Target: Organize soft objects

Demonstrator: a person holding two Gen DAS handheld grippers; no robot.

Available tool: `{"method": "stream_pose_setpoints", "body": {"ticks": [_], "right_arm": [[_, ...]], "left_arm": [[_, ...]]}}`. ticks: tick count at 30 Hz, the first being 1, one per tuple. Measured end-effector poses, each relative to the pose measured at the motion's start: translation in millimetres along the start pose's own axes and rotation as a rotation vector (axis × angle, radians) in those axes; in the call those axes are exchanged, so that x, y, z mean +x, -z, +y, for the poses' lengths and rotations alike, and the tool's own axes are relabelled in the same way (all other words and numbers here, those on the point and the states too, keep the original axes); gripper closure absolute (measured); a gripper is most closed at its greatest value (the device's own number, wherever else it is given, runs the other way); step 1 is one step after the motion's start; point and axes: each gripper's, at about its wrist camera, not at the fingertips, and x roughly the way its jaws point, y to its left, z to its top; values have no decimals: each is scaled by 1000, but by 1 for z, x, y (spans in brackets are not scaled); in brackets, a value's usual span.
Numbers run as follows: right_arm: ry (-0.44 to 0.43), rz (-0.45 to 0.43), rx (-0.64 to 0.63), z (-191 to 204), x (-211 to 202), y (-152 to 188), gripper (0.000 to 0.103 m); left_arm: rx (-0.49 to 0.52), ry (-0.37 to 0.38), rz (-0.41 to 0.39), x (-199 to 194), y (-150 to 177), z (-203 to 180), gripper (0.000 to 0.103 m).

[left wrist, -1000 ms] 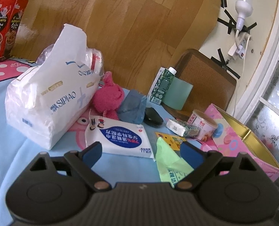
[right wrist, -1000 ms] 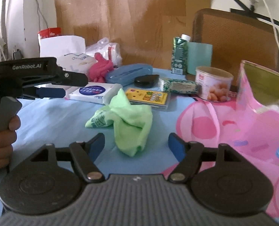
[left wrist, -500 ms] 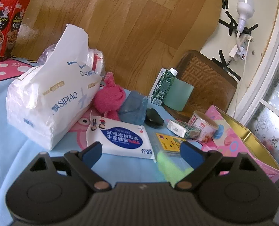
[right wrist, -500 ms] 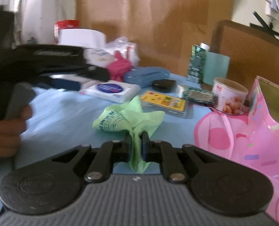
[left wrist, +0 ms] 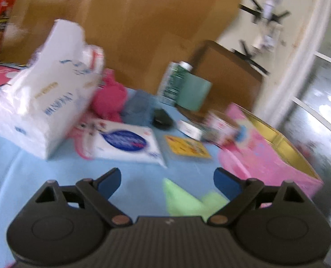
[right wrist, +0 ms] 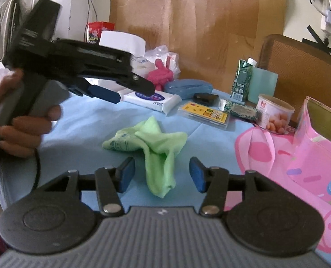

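Observation:
A crumpled light-green cloth (right wrist: 156,149) lies on the blue tablecloth. Its lower end hangs between the blue pads of my right gripper (right wrist: 162,175), whose jaws are opening and do not press on it. In the blurred left wrist view the green cloth (left wrist: 183,201) shows low between the fingers of my left gripper (left wrist: 167,179), which is open and holds nothing. A hand holds that left gripper (right wrist: 132,91) above the table, left of the cloth. Further back are a pink plush toy (right wrist: 160,76), a white tissue pack (left wrist: 42,102) and a wet-wipes pack (right wrist: 152,98).
A pink box (right wrist: 310,156) with a gold inside stands open at the right. Behind the cloth are a yellow card case (right wrist: 204,114), a black case (right wrist: 205,98), a blue pouch (right wrist: 187,86), a snack cup (right wrist: 275,111) and a green carton (right wrist: 242,80).
My right gripper closed on the green cloth half a second ago and has since opened; the cloth now lies between its pads. The left gripper has lifted and tilted.

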Motion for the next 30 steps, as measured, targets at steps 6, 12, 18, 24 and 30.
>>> {"method": "stream_pose_setpoints", "body": {"ticks": [6, 12, 18, 24, 30], "right_arm": [[-46, 2, 27, -4, 4, -1, 88], [4, -80, 76, -13, -11, 2, 91], [160, -211, 124, -41, -40, -1, 91], [388, -319, 177, -91, -75, -8, 91], [621, -202, 275, -158, -68, -10, 52]], "left_arm": [[10, 74, 151, 11, 17, -22, 18], [22, 176, 205, 34, 5, -55, 48], [220, 278, 167, 51, -19, -135, 48], [359, 356, 120, 88, -41, -214, 47], [413, 270, 70, 121, -42, -253, 21]]}}
